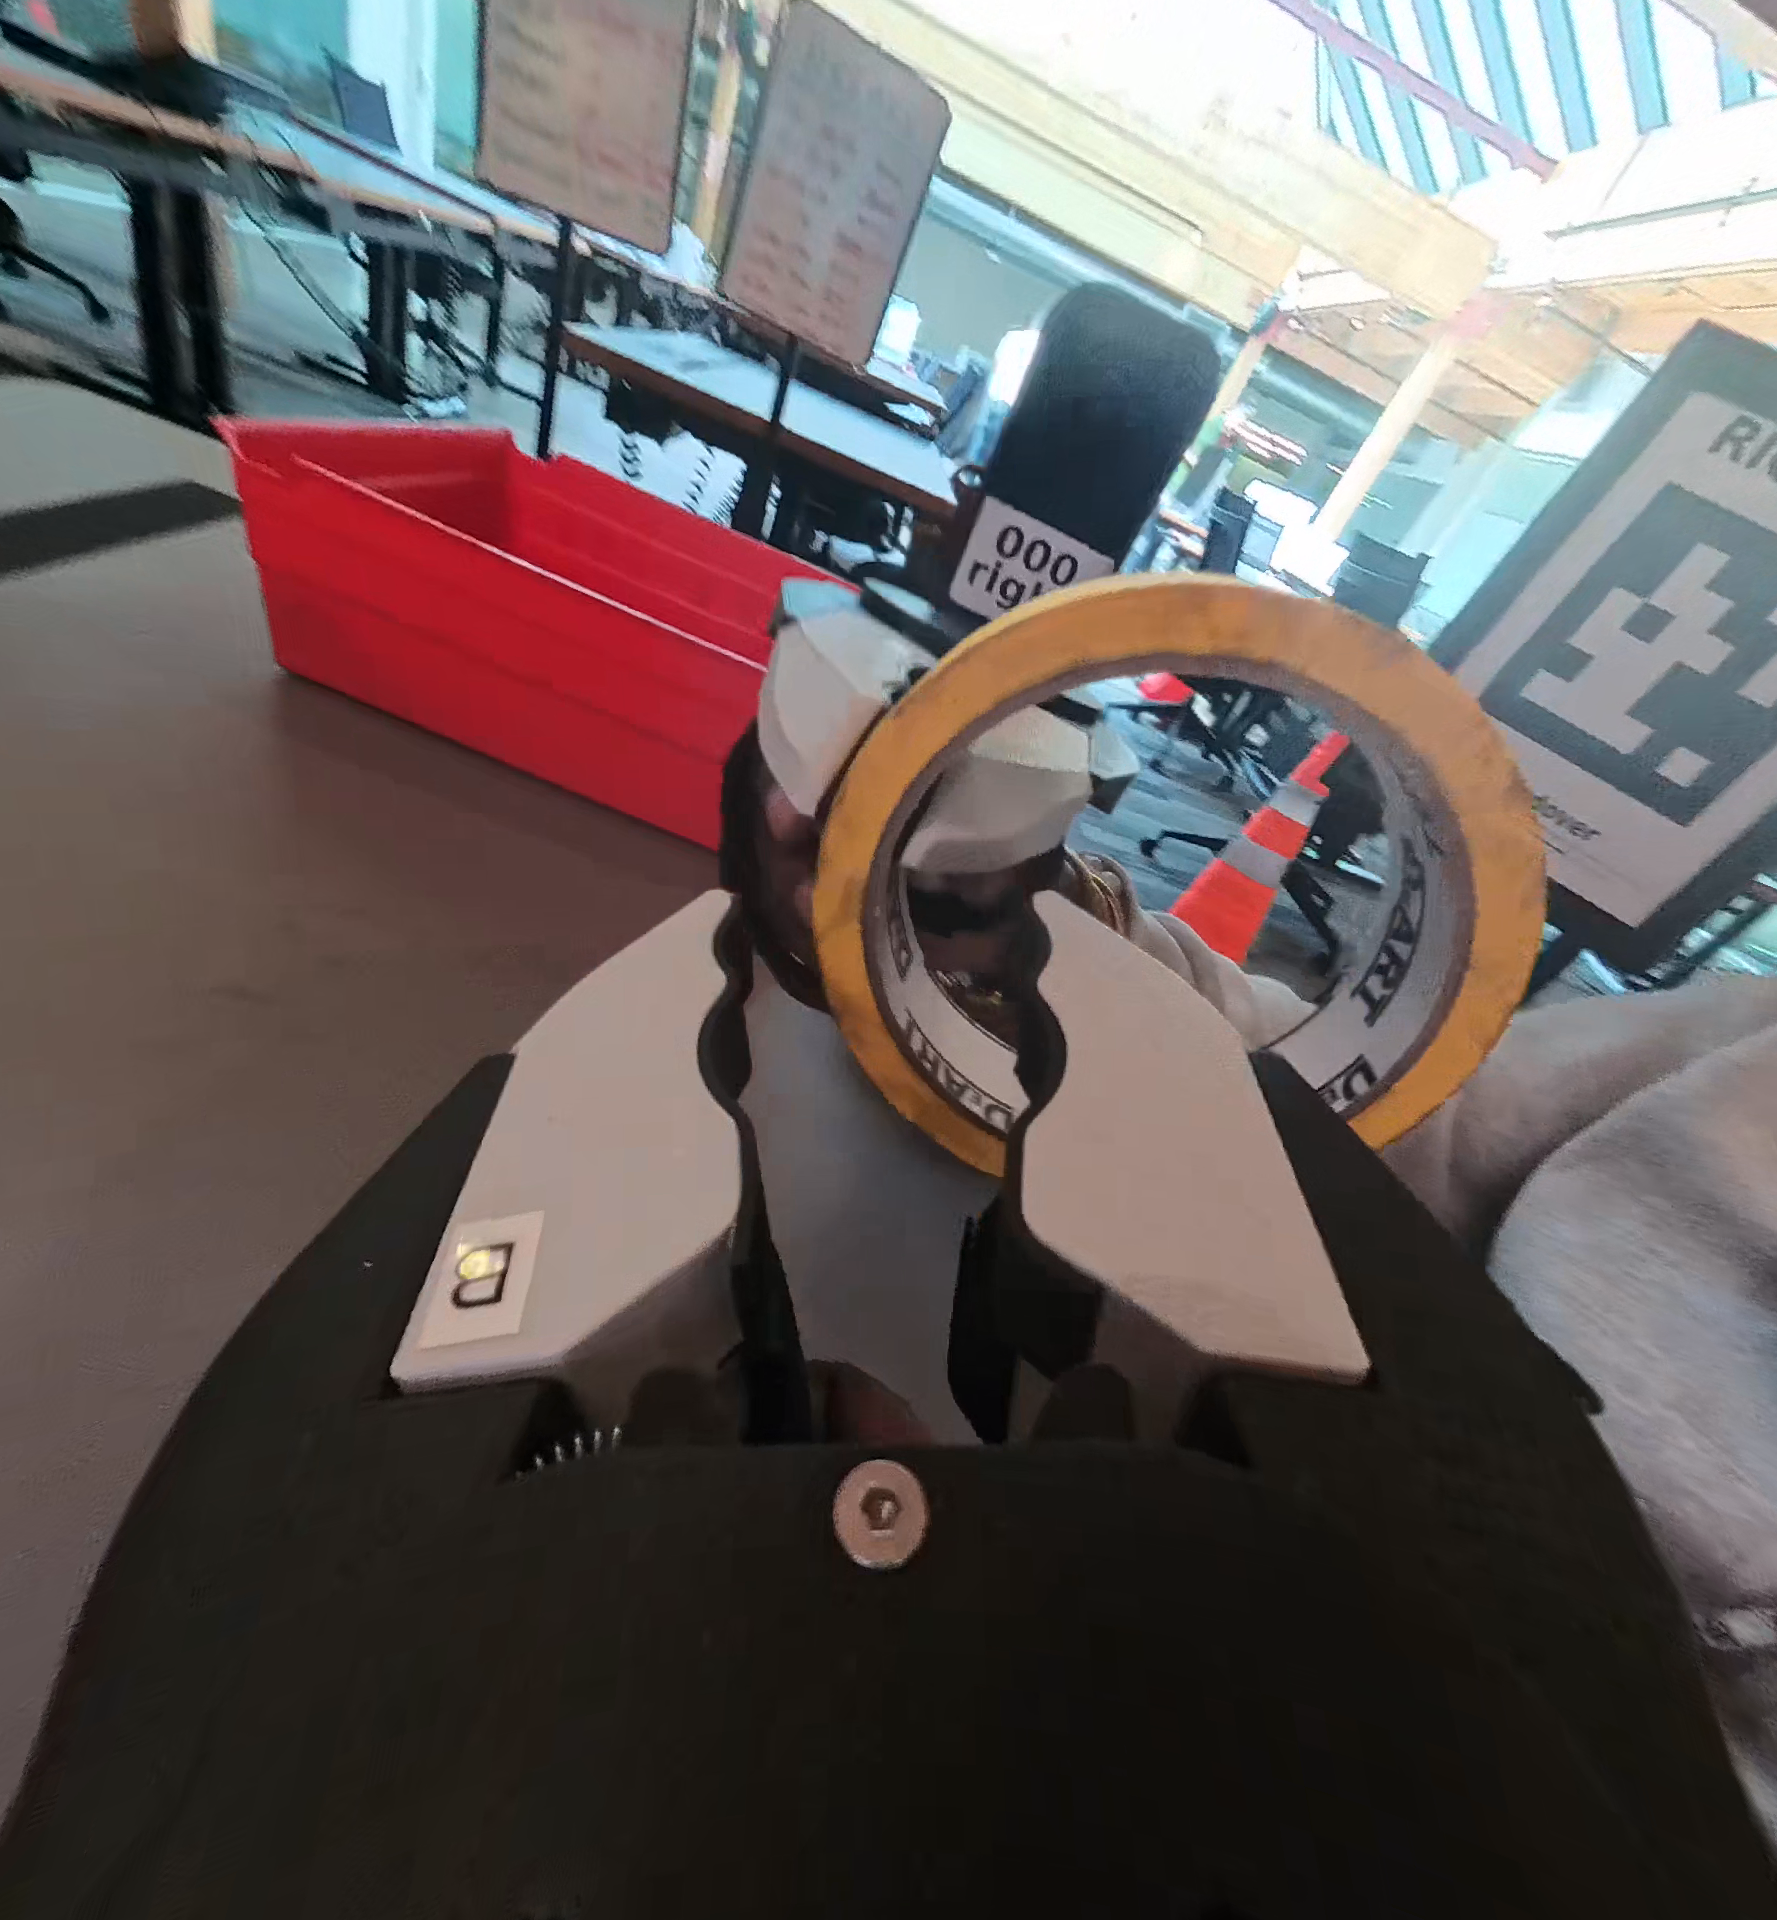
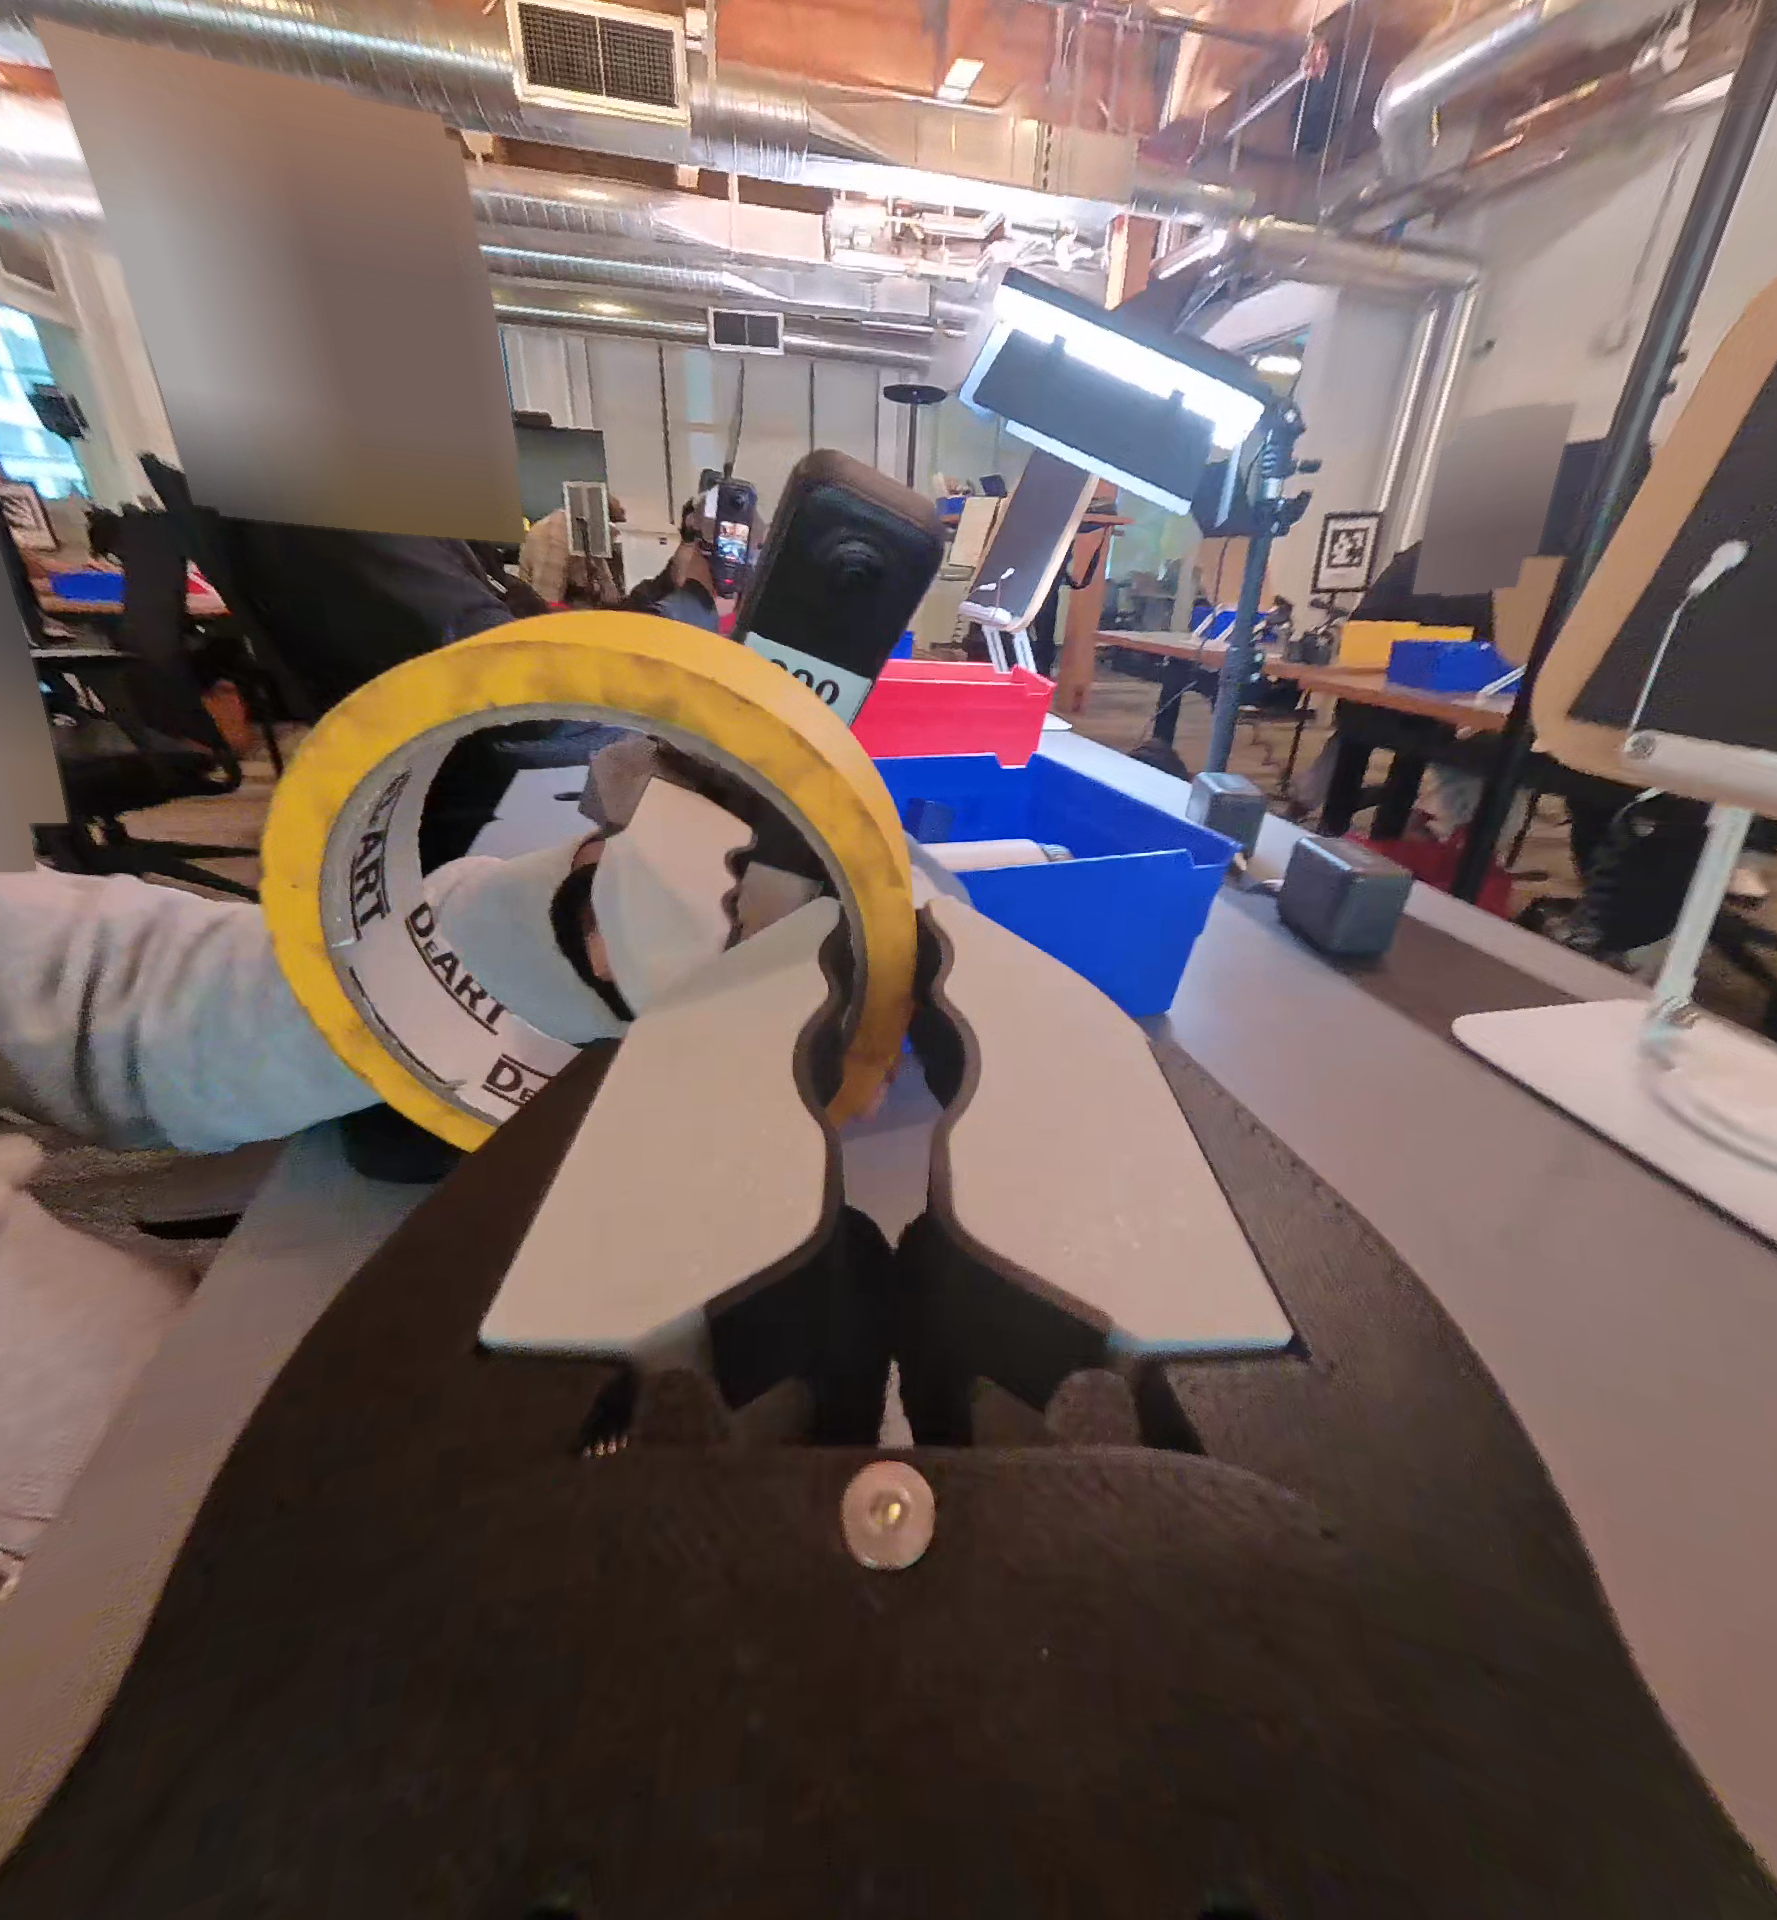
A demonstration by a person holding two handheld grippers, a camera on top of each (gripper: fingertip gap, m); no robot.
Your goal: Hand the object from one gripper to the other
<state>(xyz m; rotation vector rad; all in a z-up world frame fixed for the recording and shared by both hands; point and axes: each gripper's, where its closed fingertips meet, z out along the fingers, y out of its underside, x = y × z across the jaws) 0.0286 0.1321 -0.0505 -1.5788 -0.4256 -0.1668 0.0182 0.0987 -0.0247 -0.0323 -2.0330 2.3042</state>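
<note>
yellow tape roll clamped in right hand-held gripper, left hand-held gripper open

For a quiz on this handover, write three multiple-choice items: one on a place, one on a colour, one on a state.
1. The blue bin stands: A on the floor; B on the table; C on a chair.
2. The tape roll is: A yellow; B green; C red.
3. The right gripper has its fingers: A wide open and empty; B shut on the tape roll's wall; C out of view.

Key: B, its base rests on the grey table; A, the ring is yellow all round; B, one finger is inside the ring and one outside, pinching it.
</note>
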